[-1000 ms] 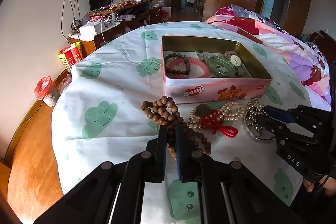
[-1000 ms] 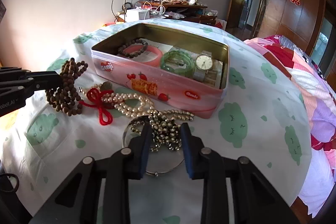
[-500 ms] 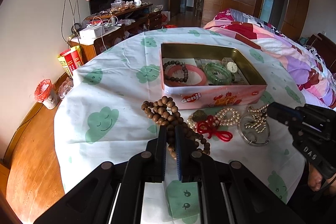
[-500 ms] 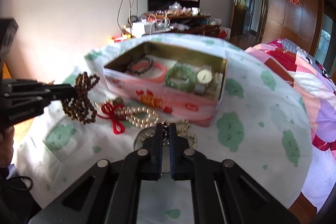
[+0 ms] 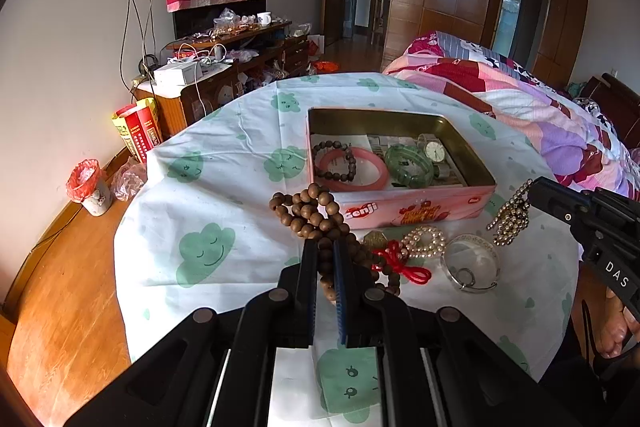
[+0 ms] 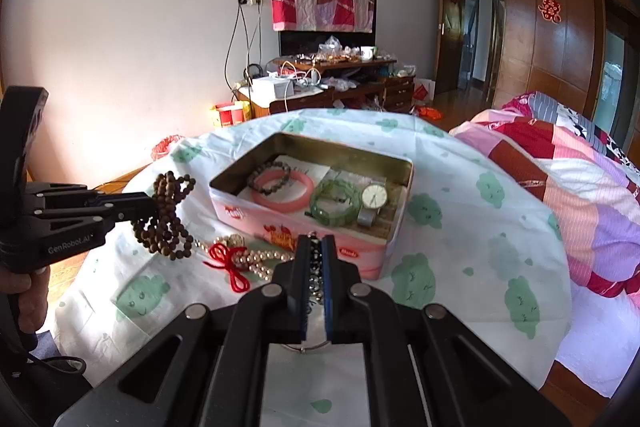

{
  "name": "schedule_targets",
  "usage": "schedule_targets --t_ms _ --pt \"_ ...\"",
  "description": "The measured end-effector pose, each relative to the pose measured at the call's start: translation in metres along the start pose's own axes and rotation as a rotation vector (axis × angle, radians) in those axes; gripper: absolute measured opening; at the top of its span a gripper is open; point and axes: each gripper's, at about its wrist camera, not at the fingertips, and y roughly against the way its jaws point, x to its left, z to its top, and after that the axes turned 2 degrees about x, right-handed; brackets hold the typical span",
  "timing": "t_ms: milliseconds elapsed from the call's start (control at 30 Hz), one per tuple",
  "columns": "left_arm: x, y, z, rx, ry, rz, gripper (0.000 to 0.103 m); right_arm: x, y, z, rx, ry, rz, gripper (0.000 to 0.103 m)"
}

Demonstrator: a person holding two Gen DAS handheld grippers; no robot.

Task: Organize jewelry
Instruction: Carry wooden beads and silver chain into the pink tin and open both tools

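A long strand of brown wooden beads [image 5: 316, 215] is pinched in the left claw [image 5: 326, 267] and held bunched in loops above the table [image 5: 224, 187]. A shiny gold bead chain [image 5: 510, 215] is clamped in the right claw [image 6: 315, 267], dangling just off the tin's [image 5: 416, 209] corner. Four pieces are seen inside the tin: one dark bead bracelet [image 5: 334, 161], one pink bangle [image 5: 354, 169], one green bangle [image 5: 409, 165], one watch [image 5: 434, 150]. Left on the cloth: one pearl strand [image 5: 424, 241] with a red knot [image 5: 400, 267], one silver bangle [image 5: 472, 263].
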Motion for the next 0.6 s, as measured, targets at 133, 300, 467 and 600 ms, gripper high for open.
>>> schedule_targets --t_ms 133,300,467,600 --pt "0.001 0.005 0.003 -0.016 0.001 0.007 0.007 0.000 0.002 0.004 -0.017 -0.001 -0.005 0.007" --pt "0.000 0.007 0.007 -0.026 -0.007 0.017 0.007 -0.003 0.000 0.003 -0.018 -0.002 -0.016 0.007" --pt "-0.001 0.009 0.012 -0.039 -0.016 0.021 0.007 -0.003 0.000 0.007 -0.021 0.003 -0.018 0.007" --pt "-0.003 0.010 0.018 -0.047 -0.026 0.022 0.007 -0.004 -0.001 0.010 -0.021 0.007 -0.023 0.007"
